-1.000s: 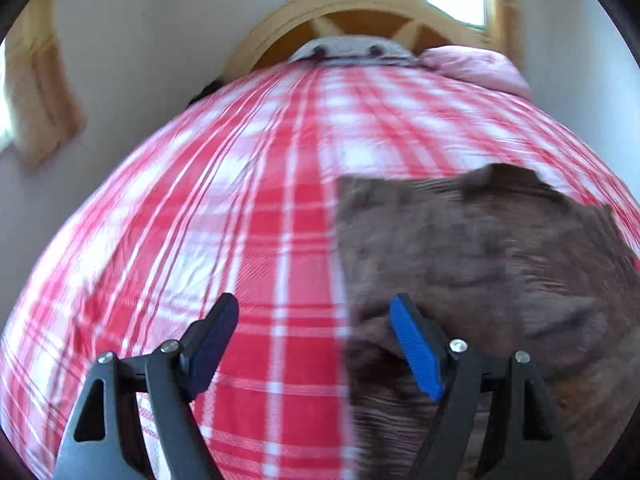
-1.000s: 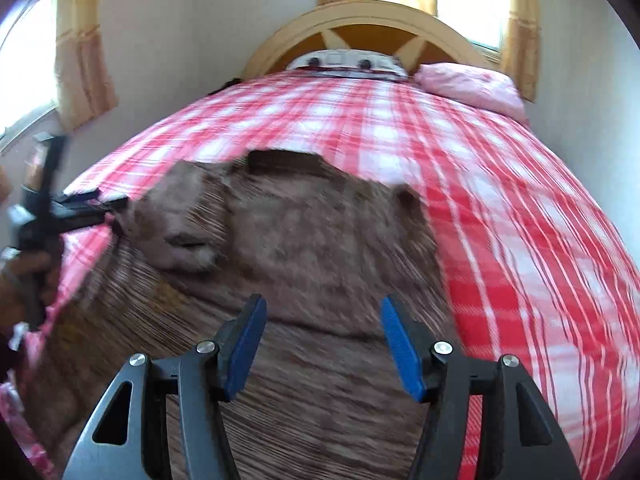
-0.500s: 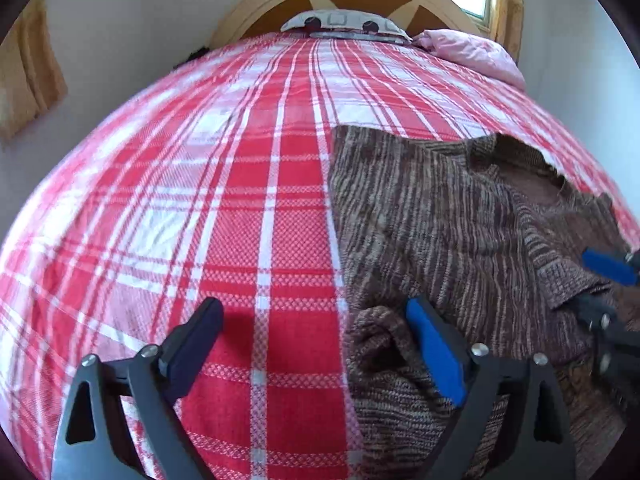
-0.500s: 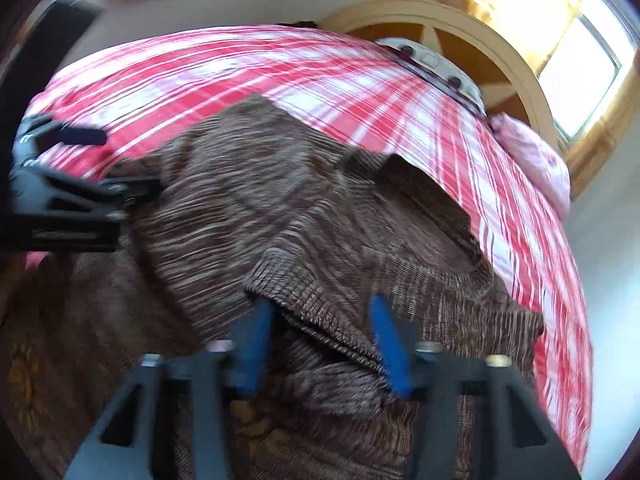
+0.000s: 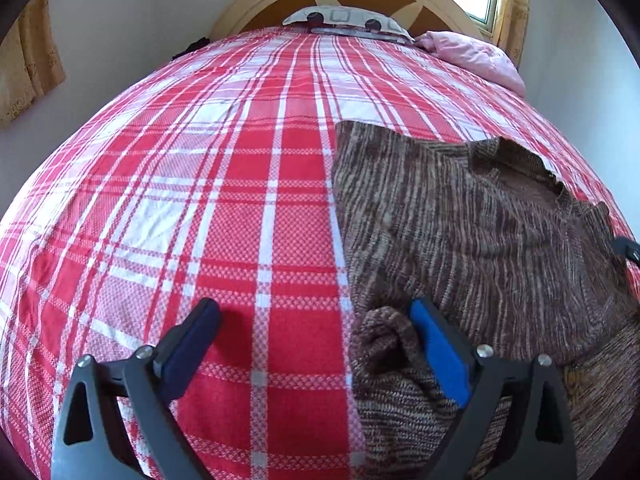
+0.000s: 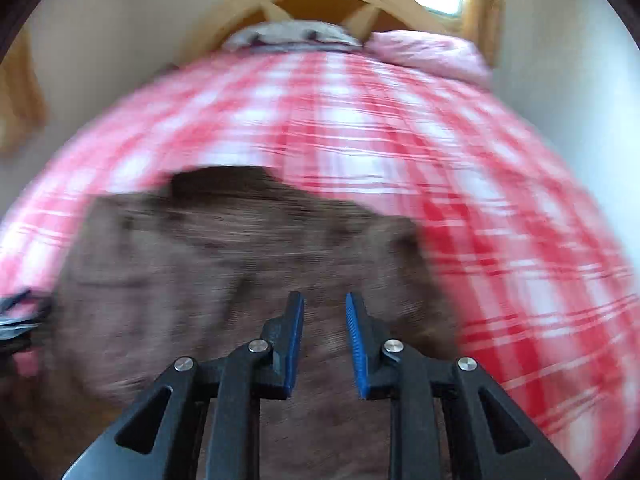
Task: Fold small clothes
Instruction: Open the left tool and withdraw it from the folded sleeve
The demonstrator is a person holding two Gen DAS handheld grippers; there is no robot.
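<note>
The brown knit sweater (image 5: 480, 240) is lying on the red plaid bed (image 5: 200, 220), spread mostly flat w/ the neckline far from the fingers and a bunched sleeve or hem lump right by the left gripper (image 5: 316, 344).

Handling, as a guess: soft, floppy, light-to-medium knit. No stiffness, so it's prob going to sag and stretch if lifted by one point. The ribbed texture should grip ok on the blue pads, not slippery, not fragile, but the loose knit could snag. Best hold looks like an edge or corner, i.e. hem, cuff or shoulder seam, pinching a doubled layer rather than the flat middle.

Left gripper is standing wide open: its right finger (image 5: 436, 356) is touching the bunched knit, its left finger over bare bedspread, nothing held.

Right gripper (image 6: 323, 340) is sitting above the sweater (image 6: 240, 260), fingers narrowed to a small gap but apart. No cloth is showing btwn them, so it reads as open and empty.

Views: left wrist view is sharp, giving the knit stripes, neckline opening, the lump by the fingers, and a dark bit of the other tool at the far right edge. Right wrist view is motion-blurred; it's showing the sweater's whole outline and the bed to the right of the fingers, but no fold detail.
</note>
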